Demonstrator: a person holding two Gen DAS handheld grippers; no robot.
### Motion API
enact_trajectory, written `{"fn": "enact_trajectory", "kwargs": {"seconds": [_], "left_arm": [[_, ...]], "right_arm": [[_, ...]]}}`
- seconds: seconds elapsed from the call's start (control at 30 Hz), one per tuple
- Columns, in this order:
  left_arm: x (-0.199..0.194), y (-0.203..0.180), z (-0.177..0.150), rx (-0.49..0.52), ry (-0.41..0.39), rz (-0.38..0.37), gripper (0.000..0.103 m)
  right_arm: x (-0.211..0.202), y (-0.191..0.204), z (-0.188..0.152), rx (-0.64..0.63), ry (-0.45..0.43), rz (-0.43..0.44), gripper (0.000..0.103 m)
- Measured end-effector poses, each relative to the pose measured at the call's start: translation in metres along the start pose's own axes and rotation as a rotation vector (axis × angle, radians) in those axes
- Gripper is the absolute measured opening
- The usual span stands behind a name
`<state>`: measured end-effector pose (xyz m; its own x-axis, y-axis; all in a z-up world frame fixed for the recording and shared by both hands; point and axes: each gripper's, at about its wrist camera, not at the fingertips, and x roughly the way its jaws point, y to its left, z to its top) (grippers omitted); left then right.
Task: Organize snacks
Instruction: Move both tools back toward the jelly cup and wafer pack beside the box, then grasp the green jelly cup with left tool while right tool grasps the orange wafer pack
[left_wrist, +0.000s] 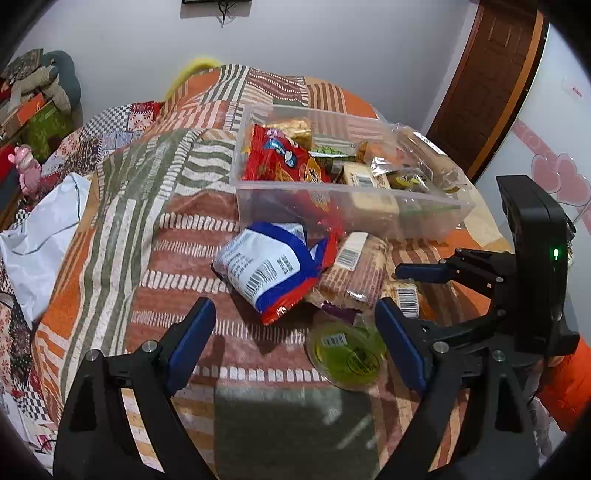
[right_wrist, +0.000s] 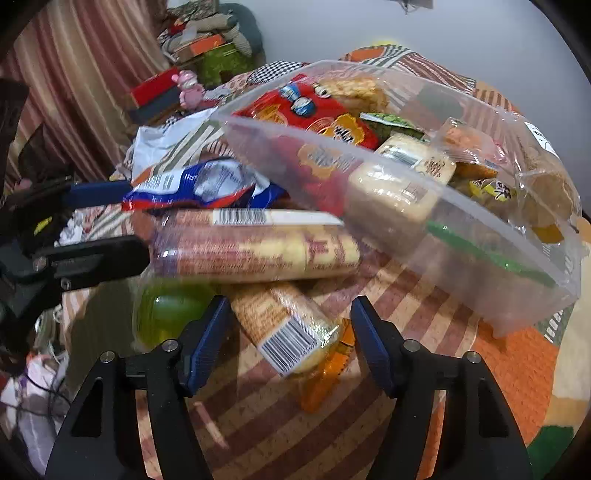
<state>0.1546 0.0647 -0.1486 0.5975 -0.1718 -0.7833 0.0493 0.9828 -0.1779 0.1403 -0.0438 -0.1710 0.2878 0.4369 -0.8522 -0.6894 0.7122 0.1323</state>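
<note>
Bright indoor light, soft shadows, fisheye-bent dark corners, right view slightly blurred.

The left hand-held gripper (left_wrist: 295, 341) hangs wide open and empty above a patchwork quilt (left_wrist: 147, 206), near a blue-and-white snack bag (left_wrist: 269, 266), a green jelly cup (left_wrist: 349, 354) and a clear snack bin (left_wrist: 332, 206).

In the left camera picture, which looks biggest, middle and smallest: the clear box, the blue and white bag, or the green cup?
1. clear box
2. blue and white bag
3. green cup

The cup sits nearest the camera, so it may really be even smaller than it looks.
</note>
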Motion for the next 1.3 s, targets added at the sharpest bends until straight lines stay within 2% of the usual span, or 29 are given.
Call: {"fn": "enact_trajectory", "kwargs": {"seconds": [0.03, 0.23, 0.4, 0.57, 0.7, 0.8, 0.97, 1.03, 1.1, 1.2, 1.3], "left_arm": [[0.0, 0.0, -0.002, -0.002, 0.002, -0.001, 0.089], [-0.002, -0.002, -0.013, -0.023, 0.021, -0.019, 0.089], [0.003, -0.01, -0.021, -0.027, 0.046, -0.032, 0.089], [0.019, -0.021, -0.029, -0.029, 0.077, -0.034, 0.089], [0.032, -0.029, -0.031, -0.028, 0.084, -0.028, 0.089], [0.041, -0.035, -0.031, -0.017, 0.089, -0.019, 0.089], [0.049, -0.04, -0.029, 0.003, 0.073, 0.005, 0.088], [0.05, -0.041, -0.029, 0.009, 0.071, 0.008, 0.083], [0.05, -0.043, -0.029, 0.024, 0.065, 0.006, 0.071], [0.049, -0.044, -0.031, 0.037, 0.055, 0.02, 0.057], [0.047, -0.041, -0.033, 0.026, 0.057, -0.007, 0.057]], "right_arm": [[0.0, 0.0, -0.002, -0.008, 0.005, -0.004, 0.051], [-0.015, -0.003, -0.016, 0.024, -0.025, -0.004, 0.042], [-0.037, -0.017, -0.037, 0.118, -0.067, -0.058, 0.041], [-0.056, -0.032, -0.057, 0.191, -0.073, -0.09, 0.041], [-0.066, -0.032, -0.069, 0.17, -0.05, -0.106, 0.044], [-0.068, -0.027, -0.065, 0.129, -0.063, -0.134, 0.047], [-0.062, -0.028, -0.054, 0.132, -0.086, -0.109, 0.047], [-0.056, -0.031, -0.049, 0.144, -0.084, -0.091, 0.047], [-0.05, -0.032, -0.047, 0.155, -0.081, -0.071, 0.047], [-0.041, -0.03, -0.043, 0.157, -0.073, -0.078, 0.047], [-0.039, -0.028, -0.043, 0.154, -0.084, -0.083, 0.047]]}}
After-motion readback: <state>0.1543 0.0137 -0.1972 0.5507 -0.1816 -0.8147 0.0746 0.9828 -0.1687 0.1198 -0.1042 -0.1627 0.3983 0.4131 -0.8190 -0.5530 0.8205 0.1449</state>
